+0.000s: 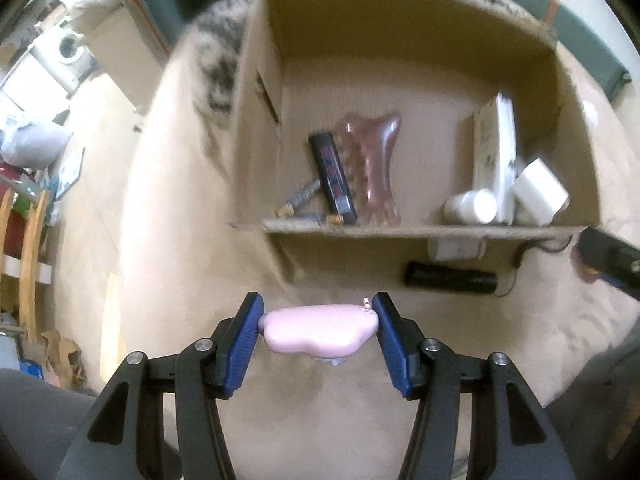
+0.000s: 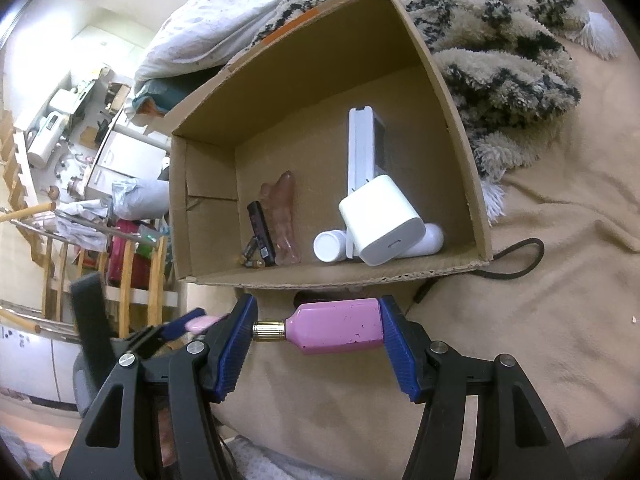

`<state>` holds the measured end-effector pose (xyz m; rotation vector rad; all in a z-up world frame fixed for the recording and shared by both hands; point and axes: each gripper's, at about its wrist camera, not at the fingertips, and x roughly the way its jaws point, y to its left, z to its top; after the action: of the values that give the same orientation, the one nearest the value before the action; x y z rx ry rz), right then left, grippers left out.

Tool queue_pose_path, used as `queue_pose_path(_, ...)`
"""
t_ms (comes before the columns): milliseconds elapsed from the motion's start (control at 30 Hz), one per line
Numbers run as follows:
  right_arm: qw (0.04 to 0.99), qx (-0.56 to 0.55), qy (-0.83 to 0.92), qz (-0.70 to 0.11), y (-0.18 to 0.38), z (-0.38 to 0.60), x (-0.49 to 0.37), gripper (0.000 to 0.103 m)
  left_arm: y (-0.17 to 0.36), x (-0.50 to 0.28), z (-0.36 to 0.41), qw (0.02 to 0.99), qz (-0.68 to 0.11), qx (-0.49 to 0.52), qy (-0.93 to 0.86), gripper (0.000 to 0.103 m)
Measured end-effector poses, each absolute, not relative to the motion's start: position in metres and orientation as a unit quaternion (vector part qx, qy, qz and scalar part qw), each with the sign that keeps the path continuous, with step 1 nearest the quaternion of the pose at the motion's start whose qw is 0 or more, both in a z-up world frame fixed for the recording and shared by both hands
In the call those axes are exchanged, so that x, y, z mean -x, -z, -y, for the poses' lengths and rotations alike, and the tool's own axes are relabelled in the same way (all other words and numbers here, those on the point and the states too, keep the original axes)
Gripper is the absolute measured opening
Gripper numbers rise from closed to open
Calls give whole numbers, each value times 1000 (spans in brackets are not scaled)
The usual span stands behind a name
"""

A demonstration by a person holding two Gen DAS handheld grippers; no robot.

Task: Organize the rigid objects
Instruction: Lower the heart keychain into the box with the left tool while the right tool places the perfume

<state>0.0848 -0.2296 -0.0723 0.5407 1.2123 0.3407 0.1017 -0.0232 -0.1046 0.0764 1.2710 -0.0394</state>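
Boxed: charger (image 2: 382, 220), lighter (image 2: 262, 236), batteries (image 1: 298, 200) in your box (image 2: 328, 278), frame centre
Left tongs (image 1: 318, 330): grasp pink case (image 1: 320, 330)
Right tongs (image 2: 318, 326): grasp pink bottle (image 2: 340, 326)
Left: both, black cylinder (image 1: 450, 278)

1. The right gripper (image 2: 318, 330) has its jaws clamped on a pink bottle (image 2: 340, 331) with a gold neck.
2. Behind it, a cardboard box (image 2: 460, 152) sits on a beige blanket (image 2: 540, 280).
3. Inside lies a white charger (image 2: 380, 220).
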Motion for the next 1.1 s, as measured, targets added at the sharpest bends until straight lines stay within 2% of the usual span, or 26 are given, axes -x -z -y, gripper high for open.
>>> queue_pose_path(267,816,-232,-178,-499,45,228,-84,65,40,-105,24,857,-514,-36,22,53)
queue_pose_path(467,836,-205,-195,-469,27,221,-91,65,12,-128,20,880,-475,-18,18,53)
queue_pose_path(800,845,-185,-207,-457,20,215,-119,65,3,-173,24,891,-454,-17,14,53)
queue_pose_path(1100,845,-152,-179,-480,41,203,-152,65,25,-202,39,897,-439,-39,20,53)
